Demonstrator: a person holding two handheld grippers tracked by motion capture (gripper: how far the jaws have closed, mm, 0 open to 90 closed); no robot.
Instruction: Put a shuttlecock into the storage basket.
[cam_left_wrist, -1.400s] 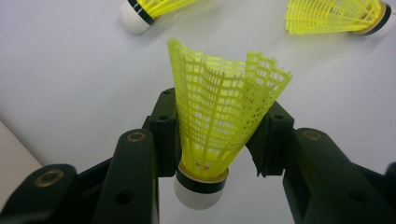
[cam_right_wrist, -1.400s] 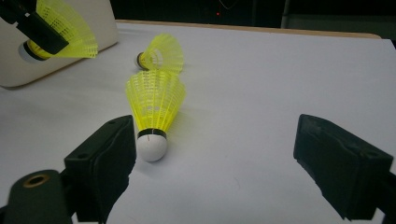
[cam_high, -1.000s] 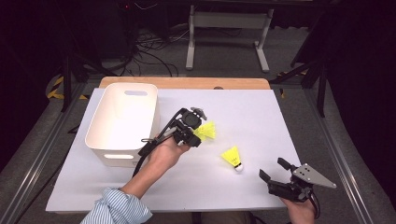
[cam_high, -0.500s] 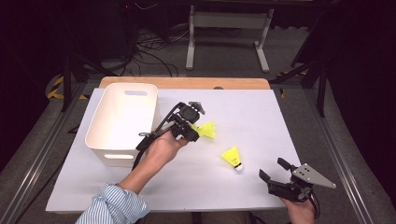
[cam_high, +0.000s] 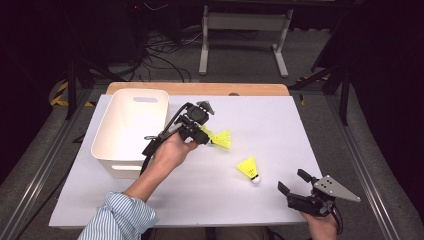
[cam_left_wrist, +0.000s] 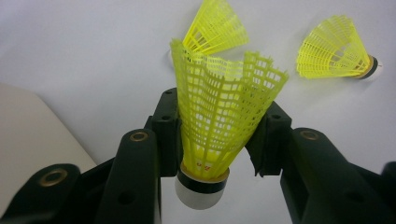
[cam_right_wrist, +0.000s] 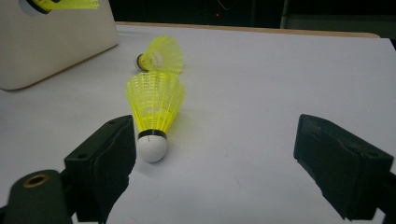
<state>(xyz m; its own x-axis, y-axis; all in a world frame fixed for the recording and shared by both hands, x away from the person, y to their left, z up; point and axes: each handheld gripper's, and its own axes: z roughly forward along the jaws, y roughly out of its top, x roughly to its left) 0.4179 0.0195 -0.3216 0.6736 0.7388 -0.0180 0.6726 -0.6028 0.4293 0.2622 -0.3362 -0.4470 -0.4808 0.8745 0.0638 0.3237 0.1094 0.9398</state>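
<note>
My left gripper (cam_high: 200, 131) hovers just right of the white bin (cam_high: 125, 167), shut on a yellow shuttlecock (cam_left_wrist: 219, 112). Its jaws squeeze the mesh skirt just above the white cork, which points back at the camera. A second yellow shuttlecock (cam_high: 223, 140) lies on the table just under and beyond the held one, and shows again as shuttlecock (cam_left_wrist: 217, 25). A third shuttlecock (cam_high: 248, 167) lies right of centre, cork toward the near side. My right gripper (cam_high: 292, 181) rests open at the near right, and that shuttlecock (cam_right_wrist: 156, 109) lies just ahead of its left jaw.
The white bin's wall (cam_right_wrist: 56, 42) stands at the left of the white table sheet (cam_high: 280, 125), with a wooden strip (cam_high: 200, 88) at the far edge. Metal rails run along both sides. A stand and cables sit on the dark floor beyond.
My left gripper has drifted a little left and upward, toward the bin, carrying the shuttlecock. The right gripper and the two lying shuttlecocks have stayed put.
</note>
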